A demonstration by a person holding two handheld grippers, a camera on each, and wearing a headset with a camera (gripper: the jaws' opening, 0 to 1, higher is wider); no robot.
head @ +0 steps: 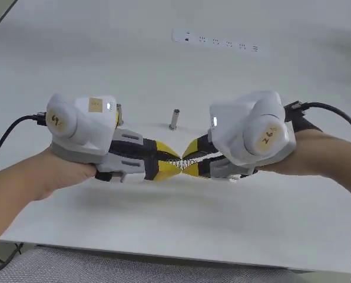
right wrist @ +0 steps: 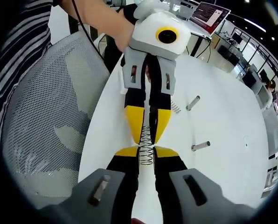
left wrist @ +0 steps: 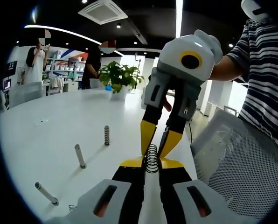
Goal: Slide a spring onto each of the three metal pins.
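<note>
Near edge of worktop (head: 164,230): two hand-held grippers meet tip to tip, raised off surface.
Left hand-held gripper (left wrist: 150,163): jaws nearly together, clamped on one end of spring (left wrist: 151,157).
Right hand-held gripper (right wrist: 147,151): jaws likewise pinched on other end of same spring.
Spring bridges both tips, clear of worktop.
Beyond, on worktop: first bare pin (left wrist: 45,192), second bare pin (left wrist: 79,156), then third pin (left wrist: 106,143) sleeved by another spring (left wrist: 106,133).
Far edge: power strip (head: 217,41).
</note>
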